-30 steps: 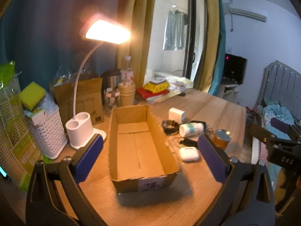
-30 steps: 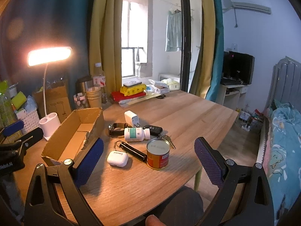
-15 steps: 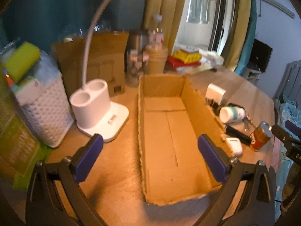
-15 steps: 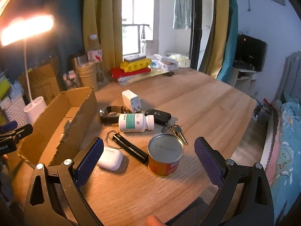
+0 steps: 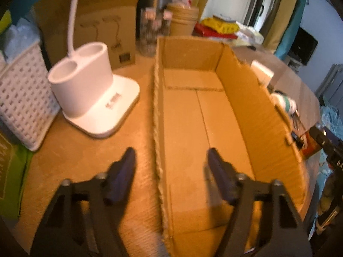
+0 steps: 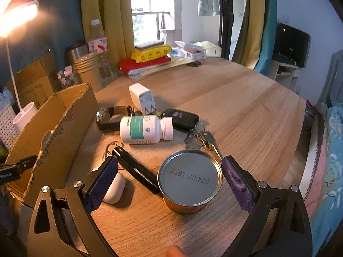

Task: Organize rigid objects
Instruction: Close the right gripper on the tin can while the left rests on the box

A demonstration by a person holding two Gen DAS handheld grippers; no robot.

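Both your grippers have dropped closer to the table since a second ago; left gripper point(image 5: 169, 160) jaws closing, straddling the near left wall of the empty cardboard box point(image 5: 242, 98), pads not yet on it; right gripper point(image 6: 169, 181) spread wide either side of the tin can point(image 6: 189, 184), no contact; black flashlight point(image 6: 137, 171) and earbud case point(image 6: 113, 187) crowd the can's left; pill bottle point(image 6: 145, 129), keys point(image 6: 199, 139) just beyond.

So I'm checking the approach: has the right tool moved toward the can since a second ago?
Yes. The right tool has come forward and down over the table; its fingers now flank the can, not yet touching.
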